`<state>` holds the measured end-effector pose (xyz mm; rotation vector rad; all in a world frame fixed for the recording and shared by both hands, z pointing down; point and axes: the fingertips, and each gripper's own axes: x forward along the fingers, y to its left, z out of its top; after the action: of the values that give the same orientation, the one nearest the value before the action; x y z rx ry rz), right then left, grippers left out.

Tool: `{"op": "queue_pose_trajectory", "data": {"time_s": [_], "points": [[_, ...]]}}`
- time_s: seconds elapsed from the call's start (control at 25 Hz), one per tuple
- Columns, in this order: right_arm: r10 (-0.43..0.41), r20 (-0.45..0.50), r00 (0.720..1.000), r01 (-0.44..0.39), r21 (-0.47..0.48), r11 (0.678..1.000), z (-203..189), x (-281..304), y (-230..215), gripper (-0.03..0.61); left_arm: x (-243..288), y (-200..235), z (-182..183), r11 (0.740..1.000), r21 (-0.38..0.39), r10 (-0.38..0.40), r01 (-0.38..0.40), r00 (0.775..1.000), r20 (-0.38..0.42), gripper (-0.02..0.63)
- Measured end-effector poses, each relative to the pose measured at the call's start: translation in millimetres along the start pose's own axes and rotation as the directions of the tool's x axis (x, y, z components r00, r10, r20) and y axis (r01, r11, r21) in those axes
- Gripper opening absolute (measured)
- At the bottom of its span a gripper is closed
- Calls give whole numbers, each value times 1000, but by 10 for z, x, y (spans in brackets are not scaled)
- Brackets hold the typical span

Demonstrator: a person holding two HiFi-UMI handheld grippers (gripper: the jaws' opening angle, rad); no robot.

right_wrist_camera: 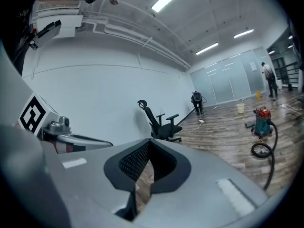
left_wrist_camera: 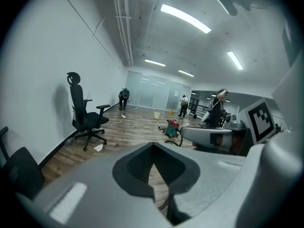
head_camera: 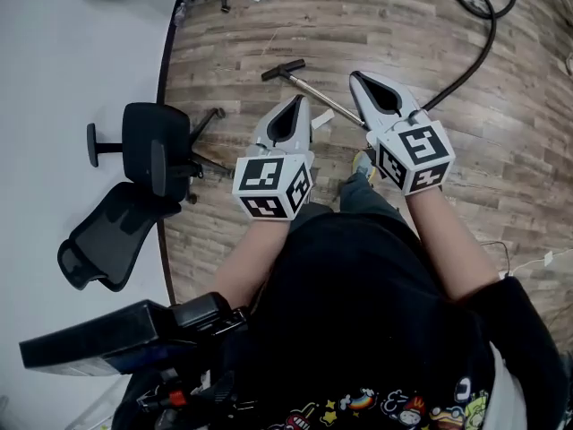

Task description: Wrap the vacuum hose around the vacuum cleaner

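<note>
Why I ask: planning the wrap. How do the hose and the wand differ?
The hose is black; the wand is bare metal with a black T-handle. The hose bends and ends in a loop; the wand is straight and rigid. Both lie on the wood floor.

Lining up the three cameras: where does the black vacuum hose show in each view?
Head view: black vacuum hose, upper right, coiled at the top edge, running diagonally down.
Left gripper view: short dark arc, low centre, beside the red-topped vacuum cleaner.
Right gripper view: far right, coil and trailing length.
Shared landmark: black office chair by the white wall.
</note>
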<state>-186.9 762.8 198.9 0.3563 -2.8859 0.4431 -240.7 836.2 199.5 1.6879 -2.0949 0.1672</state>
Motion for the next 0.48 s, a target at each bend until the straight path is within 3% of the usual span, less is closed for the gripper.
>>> {"op": "queue_pose_trajectory", "data": {"time_s": [0.16, 0.48], "points": [[-30, -4, 1000, 30, 28, 999, -7, 226, -230, 21, 300, 93, 166, 999, 47, -5, 3, 999, 36, 2], [-67, -53, 996, 68, 19, 997, -91, 822, -269, 21, 721, 723, 149, 1000, -5, -16, 16, 1000, 12, 2]]}}
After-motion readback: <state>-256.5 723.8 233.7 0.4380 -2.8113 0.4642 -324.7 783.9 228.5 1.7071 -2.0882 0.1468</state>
